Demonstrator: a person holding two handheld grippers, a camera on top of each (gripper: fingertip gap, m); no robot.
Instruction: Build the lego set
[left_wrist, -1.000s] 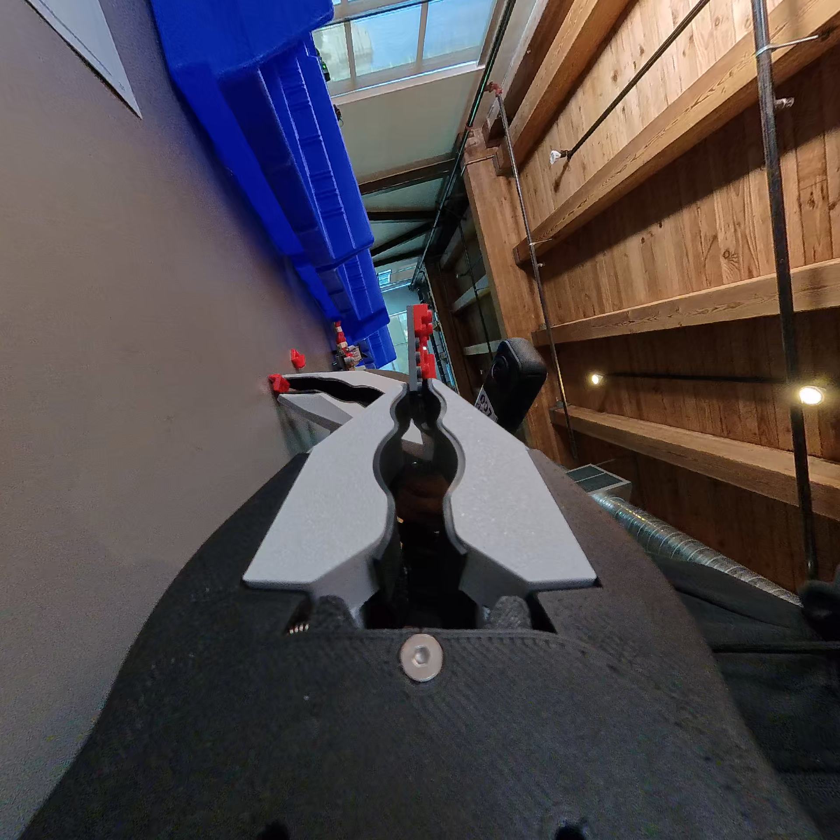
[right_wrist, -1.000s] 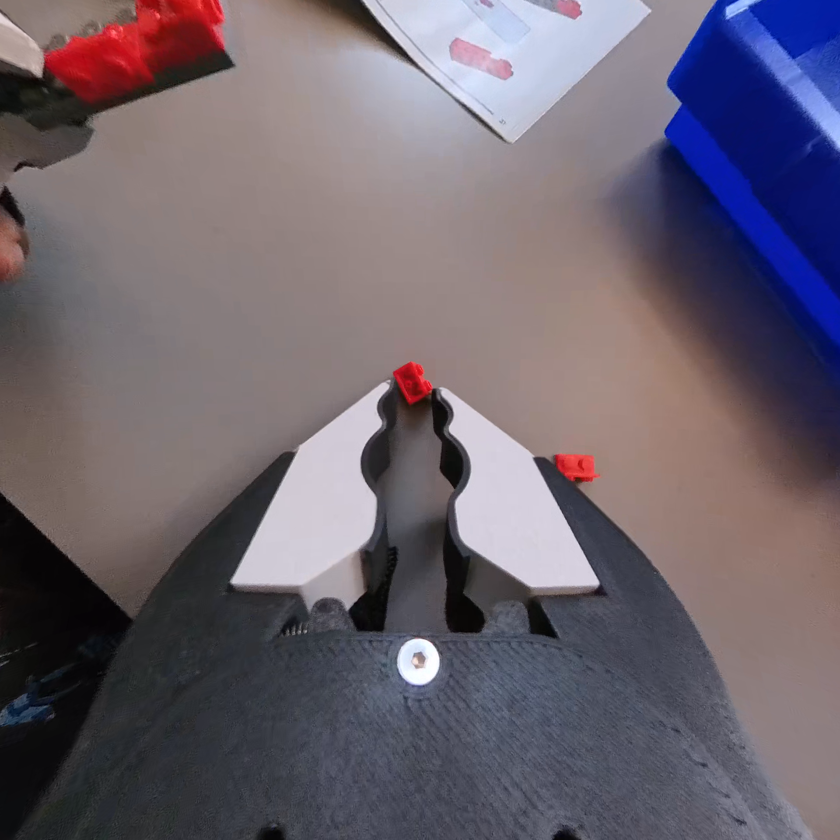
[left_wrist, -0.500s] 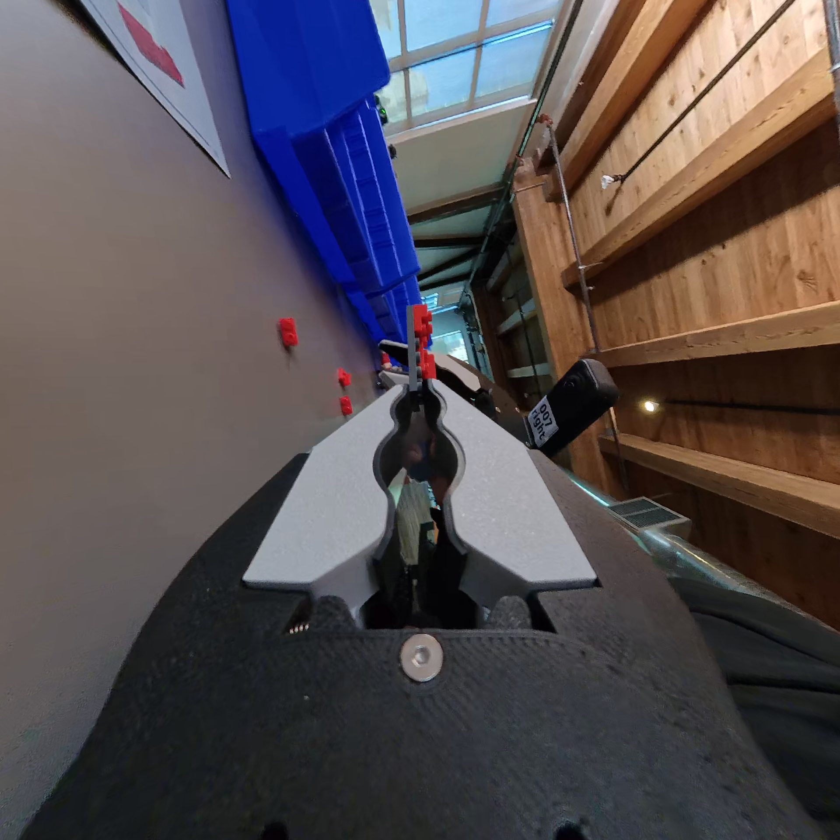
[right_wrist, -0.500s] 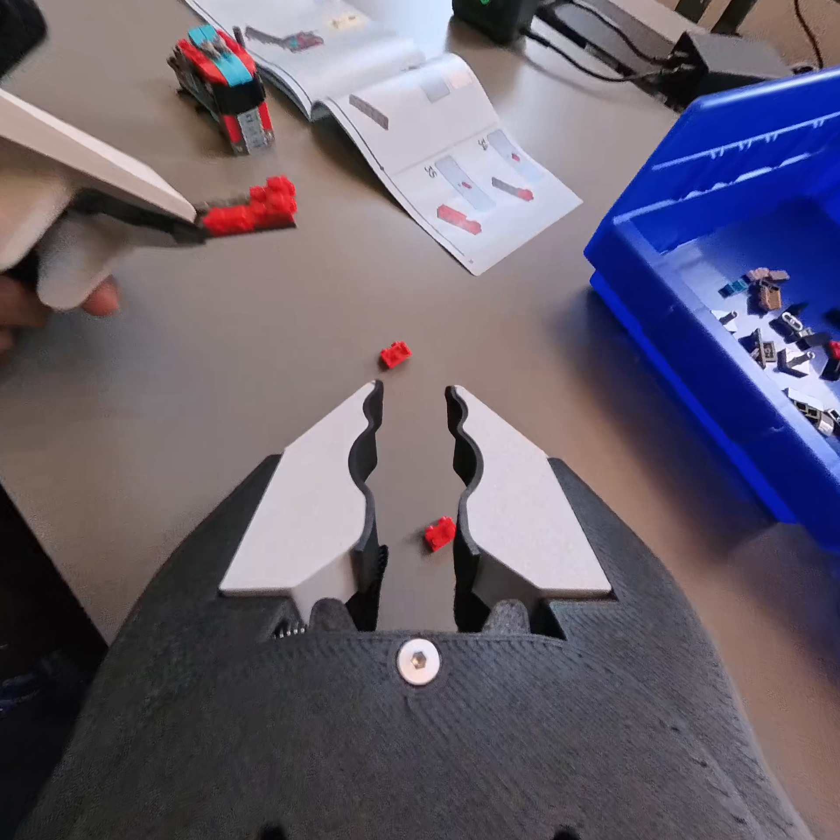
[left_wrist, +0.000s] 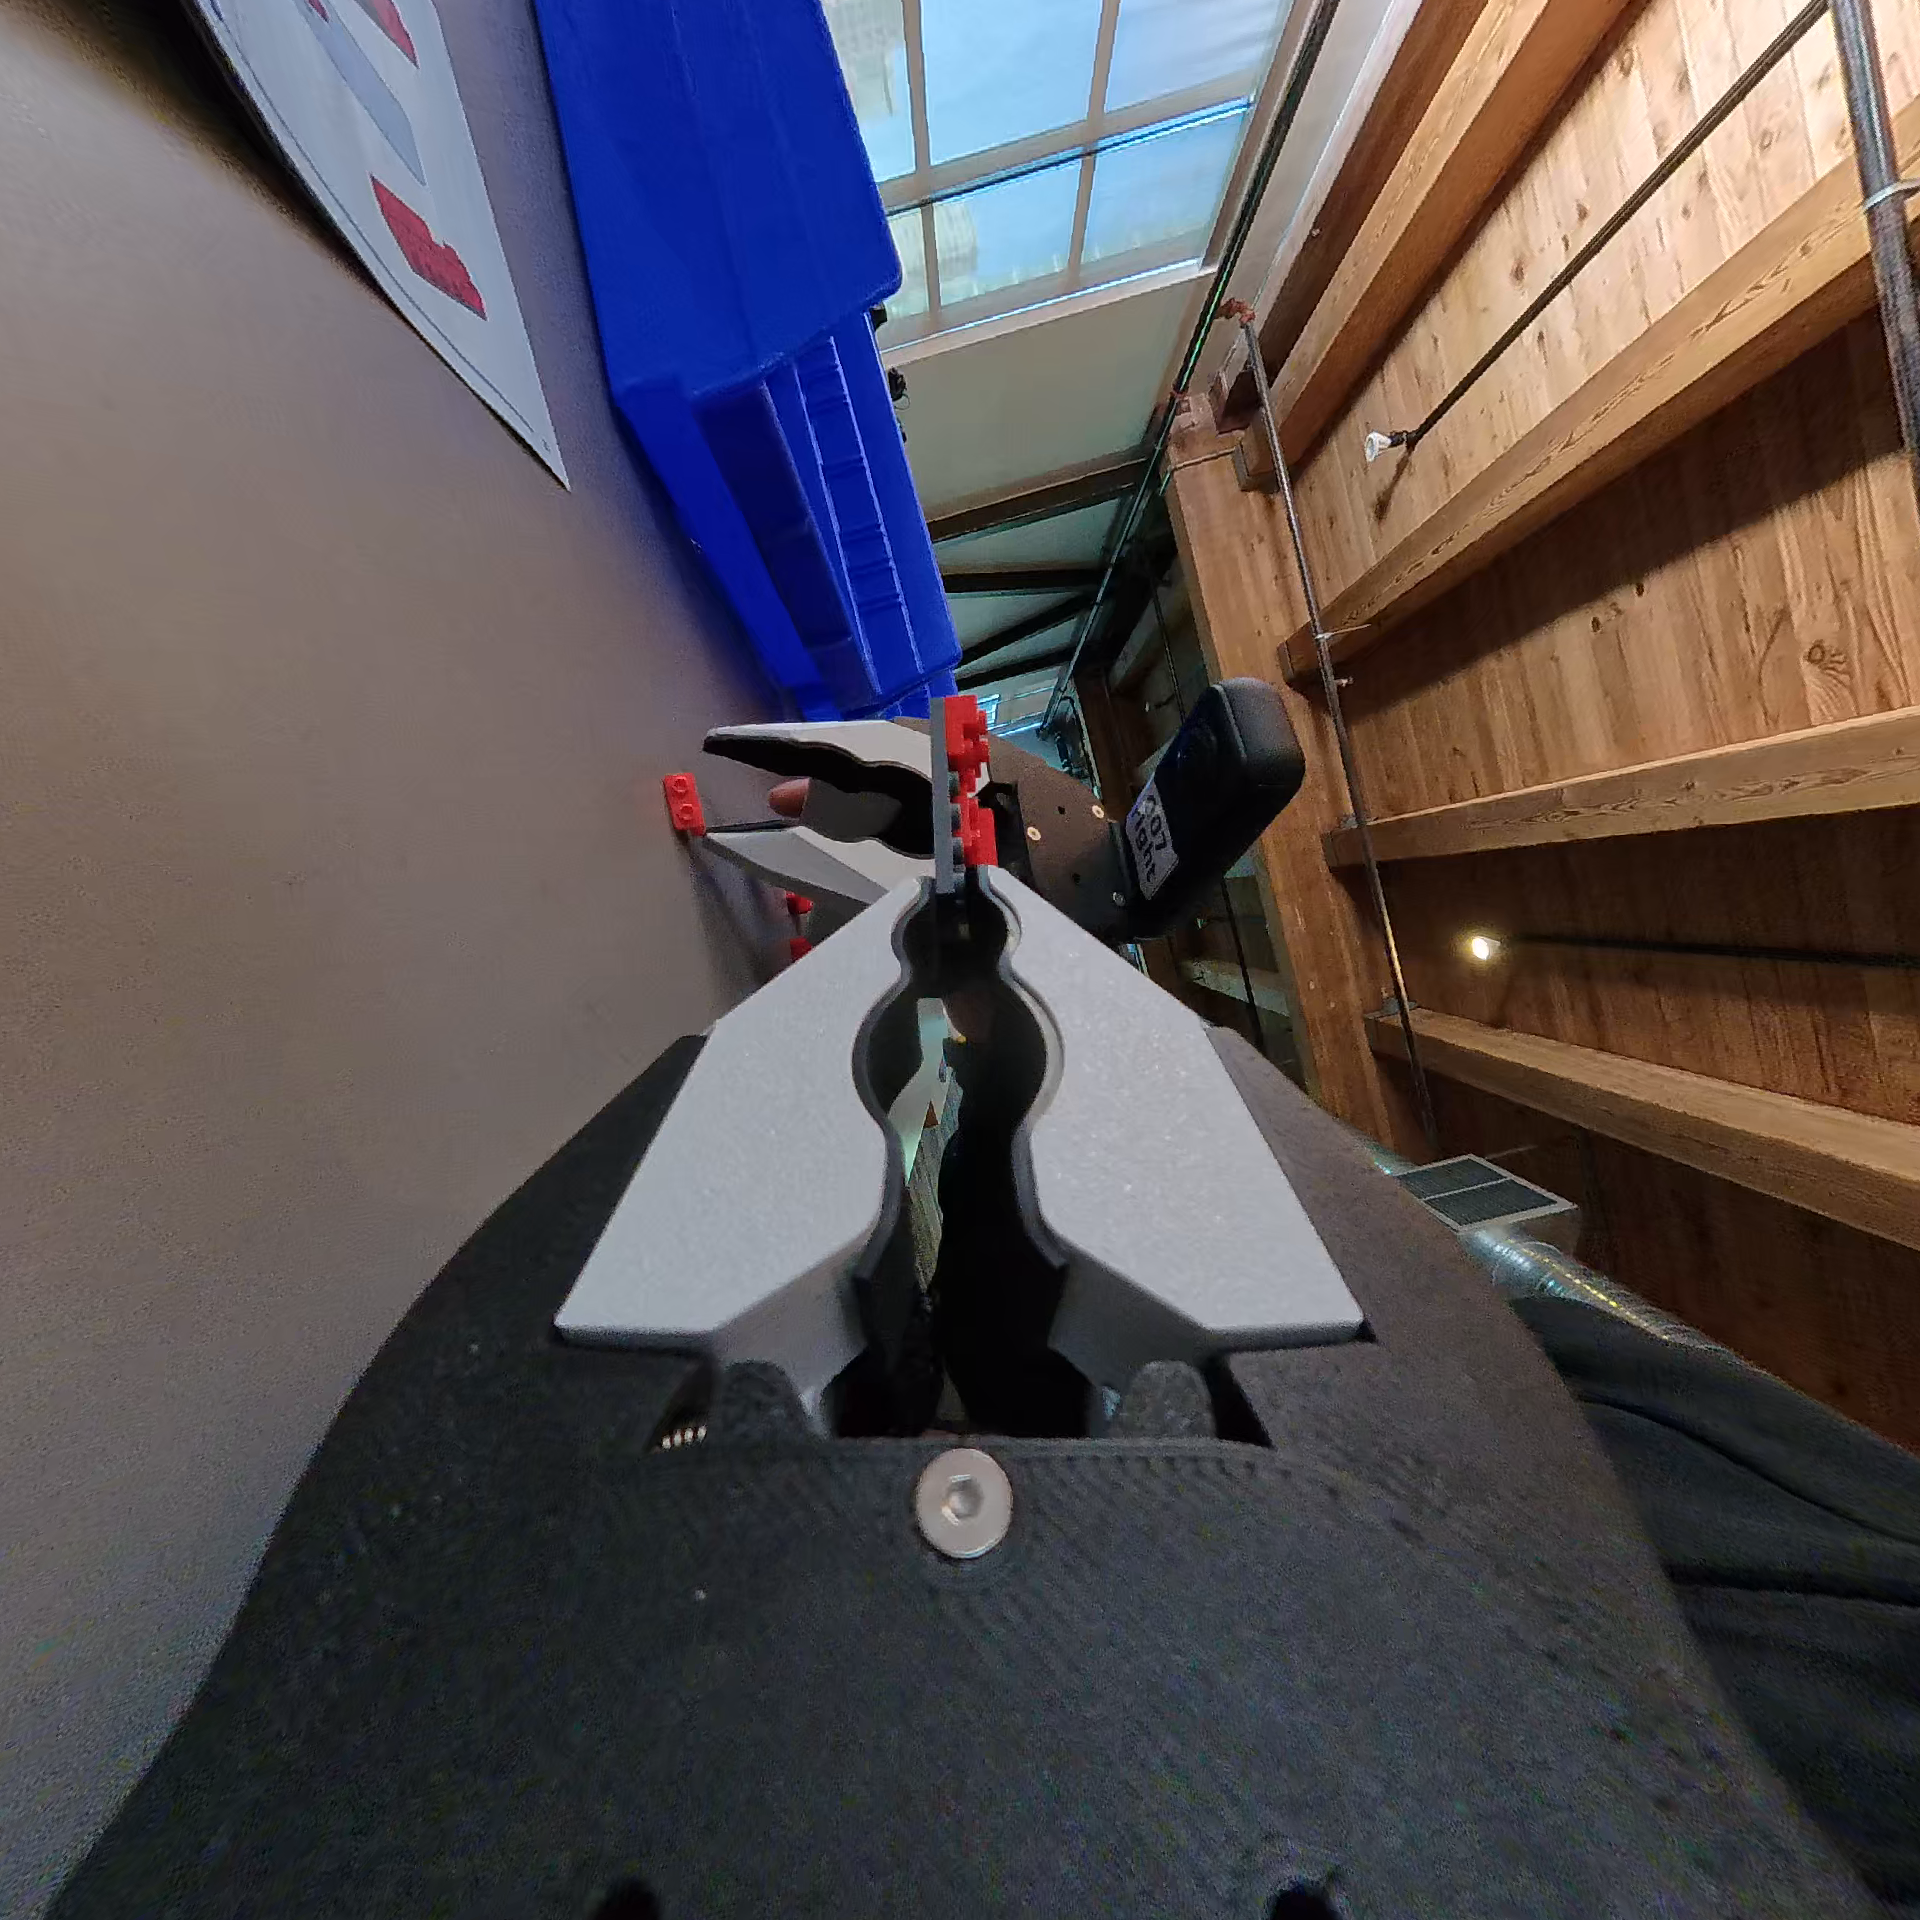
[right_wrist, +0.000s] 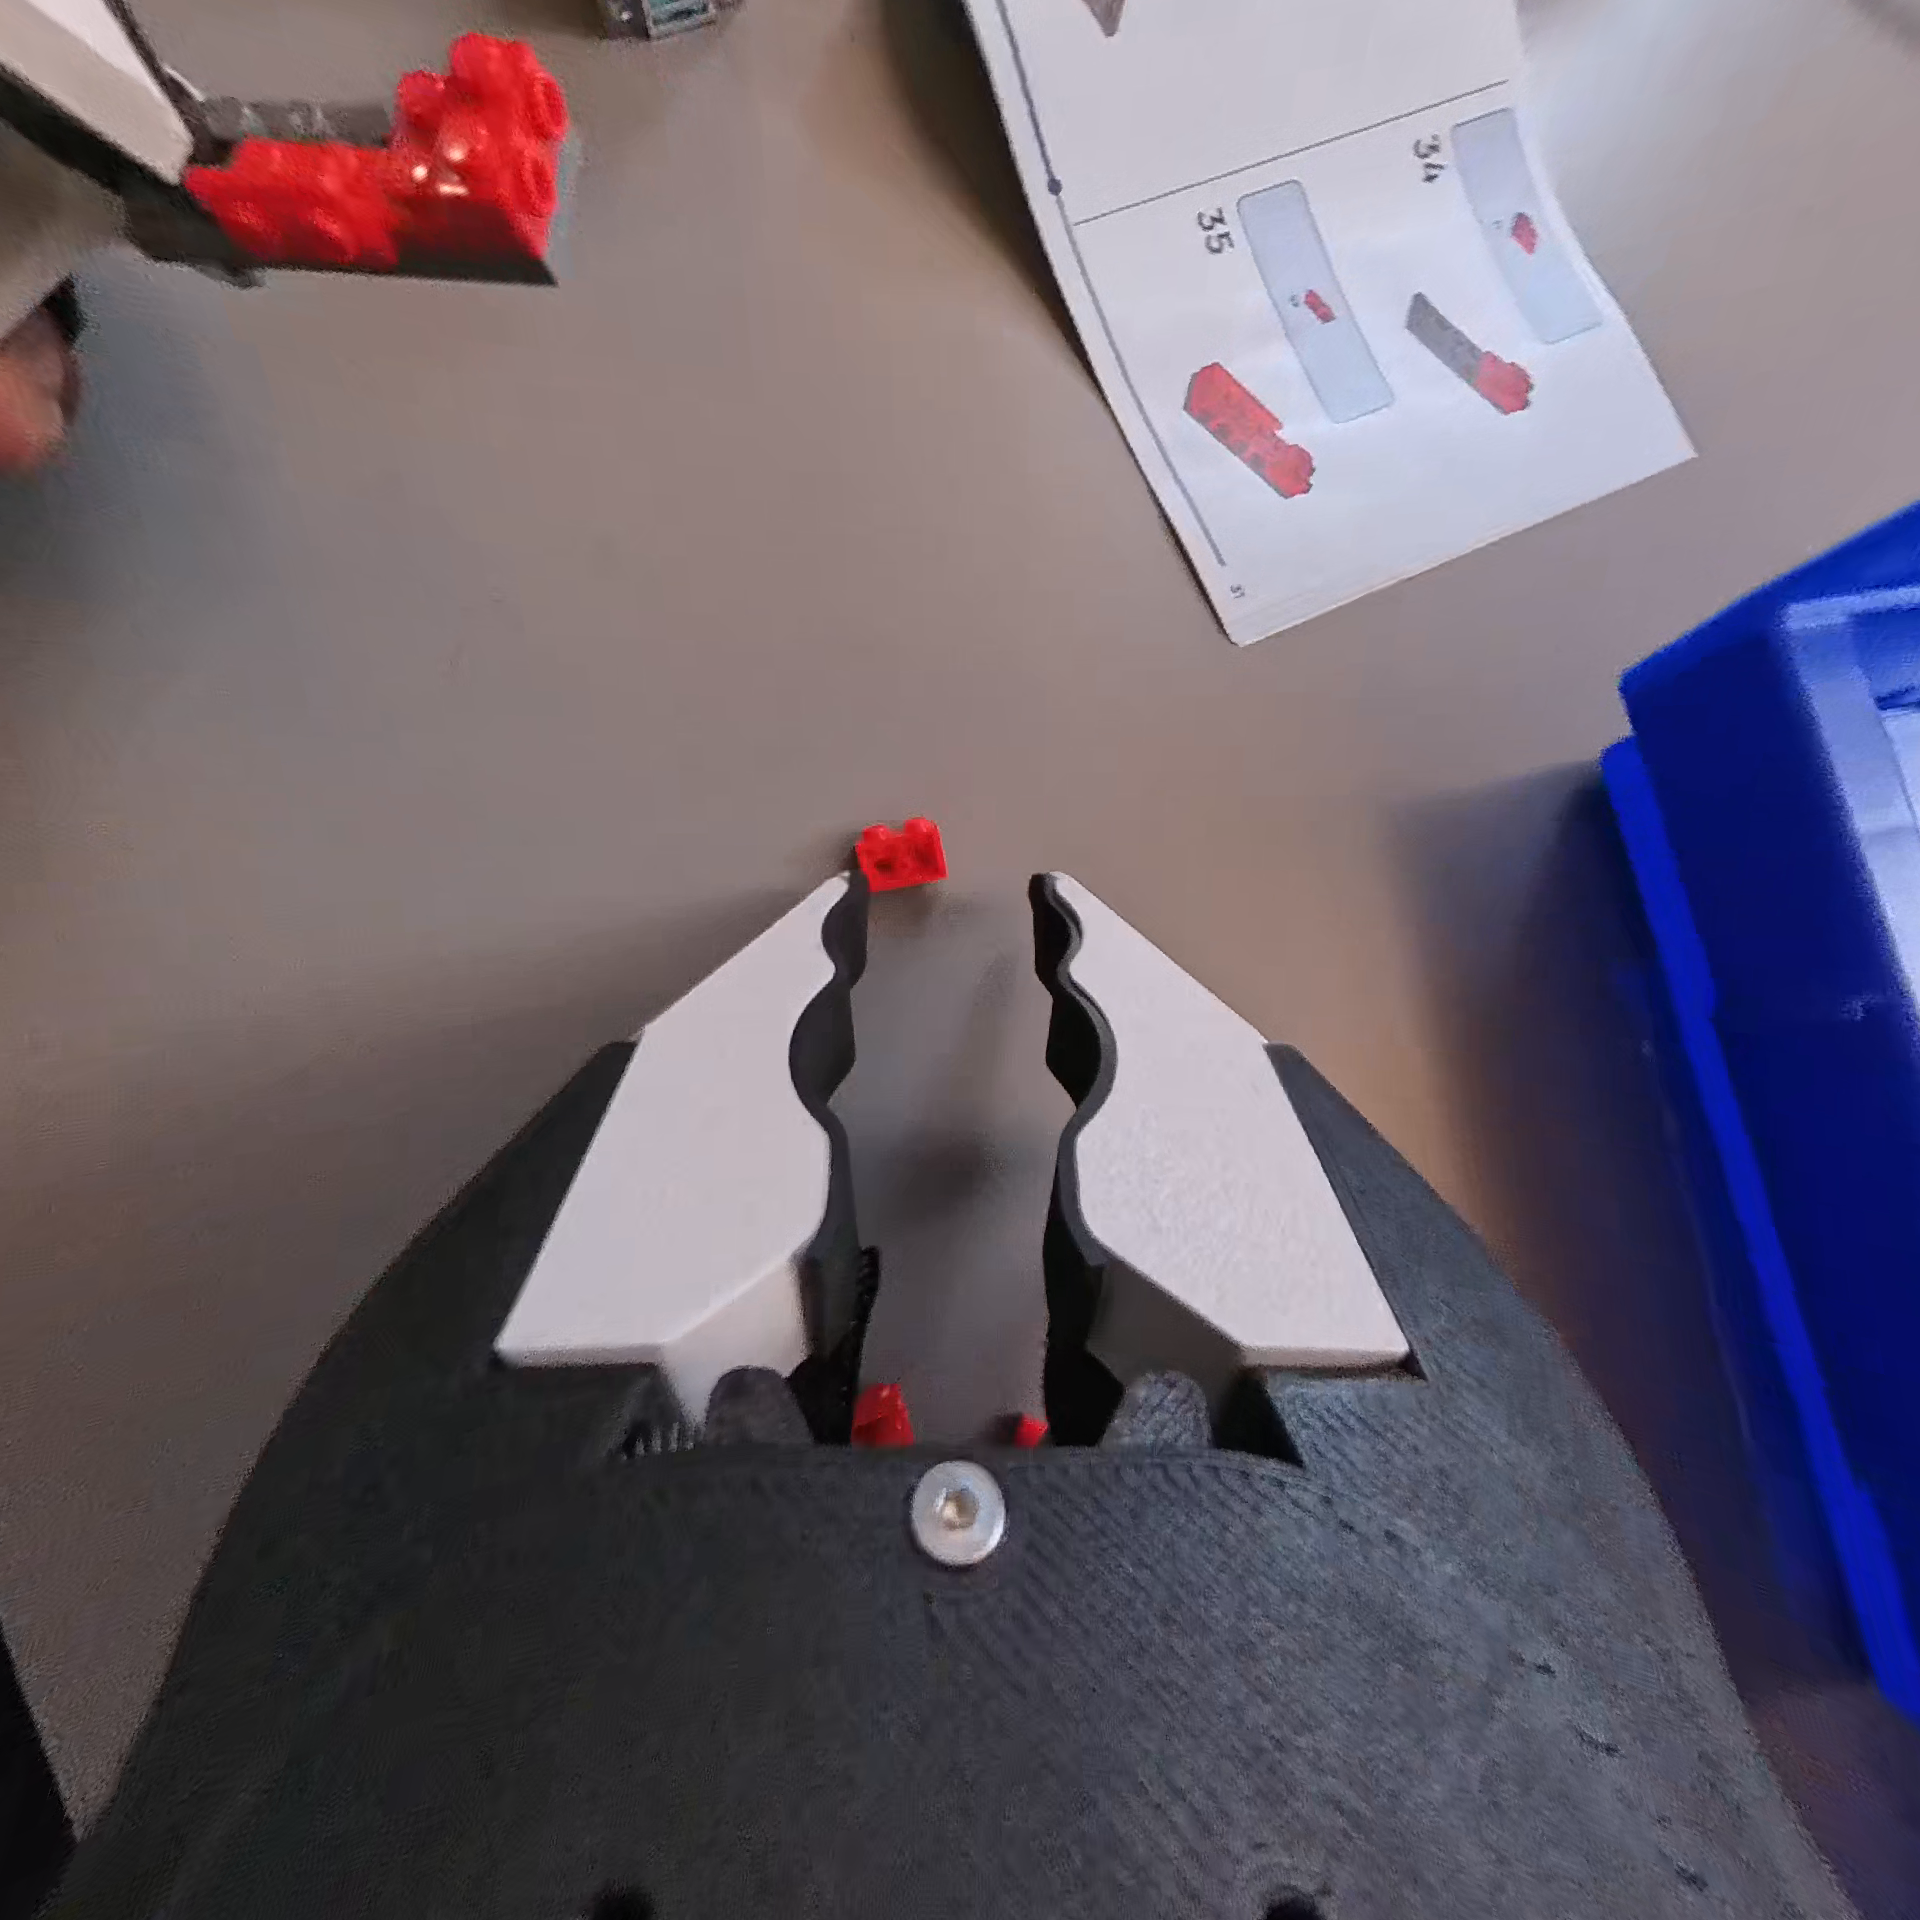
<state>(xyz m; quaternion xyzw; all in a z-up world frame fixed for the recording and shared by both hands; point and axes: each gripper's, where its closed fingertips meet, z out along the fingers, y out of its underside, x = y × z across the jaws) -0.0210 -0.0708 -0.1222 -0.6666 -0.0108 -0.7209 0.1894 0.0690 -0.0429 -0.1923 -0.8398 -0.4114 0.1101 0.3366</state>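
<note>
My left gripper (left_wrist: 954, 883) is shut on a thin grey plate with red bricks on it (left_wrist: 961, 800), and holds it in the air above the table. It also shows at the top left of the right wrist view (right_wrist: 177, 177), with the red and grey assembly (right_wrist: 416, 187) sticking out of it. My right gripper (right_wrist: 945, 883) is open and low over the brown table (right_wrist: 520, 675). A small red brick (right_wrist: 902, 855) lies on the table just off its left fingertip, not gripped. In the left wrist view the open right gripper (left_wrist: 727, 790) stands by that brick (left_wrist: 681, 802).
An open instruction booklet (right_wrist: 1351, 312) lies at the far right. A blue bin (right_wrist: 1787, 1039) stands at the right edge. Two more small red pieces (right_wrist: 881, 1415) (right_wrist: 1029, 1432) lie on the table under my right gripper. A person's finger (right_wrist: 31, 395) shows at the left edge. Across from one pair of fingers to the other is roughly 12 cm.
My right gripper opened, drew back from the small red brick, then came down close to it again with wider jaws. My left gripper kept its hold on the assembly.
</note>
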